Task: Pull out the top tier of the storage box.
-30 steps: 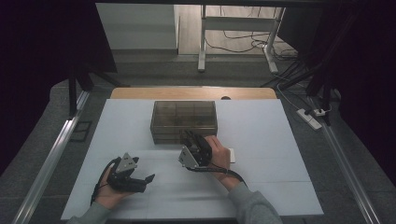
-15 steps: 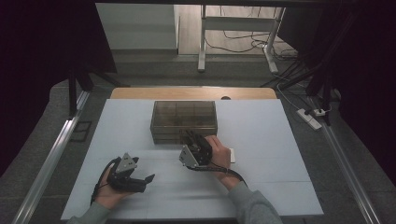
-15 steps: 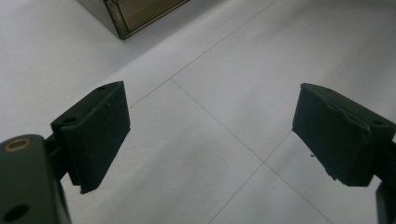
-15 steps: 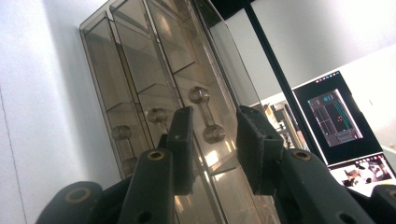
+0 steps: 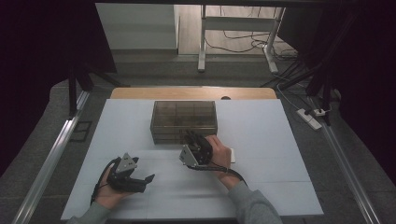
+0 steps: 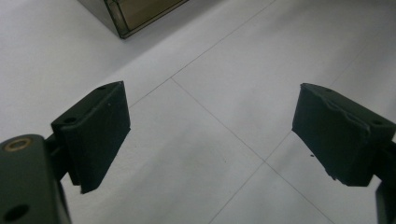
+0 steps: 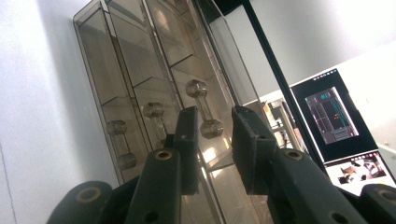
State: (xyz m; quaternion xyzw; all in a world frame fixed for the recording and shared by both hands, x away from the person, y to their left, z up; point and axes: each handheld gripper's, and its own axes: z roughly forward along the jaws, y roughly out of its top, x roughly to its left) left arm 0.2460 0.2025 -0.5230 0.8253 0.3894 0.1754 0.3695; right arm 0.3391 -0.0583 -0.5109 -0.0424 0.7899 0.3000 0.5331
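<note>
The smoky transparent plastic drawer box (image 5: 184,121) stands on the white table (image 5: 280,140), toward its far middle, and my right gripper (image 5: 196,148) sits right at its near front face. Looking along that gripper, the box's clear dumbbell-shaped drawer handles (image 7: 204,108) stand one beside another, and my two black jaws flank the end of one of them. The jaws have just been closing to a narrow gap; I cannot tell whether the pads touch the handle yet. Well apart from the box, nearer to me and off to its left, my left gripper (image 5: 135,177) rests low over the bare table, its jaws spread wide with nothing between them.
</note>
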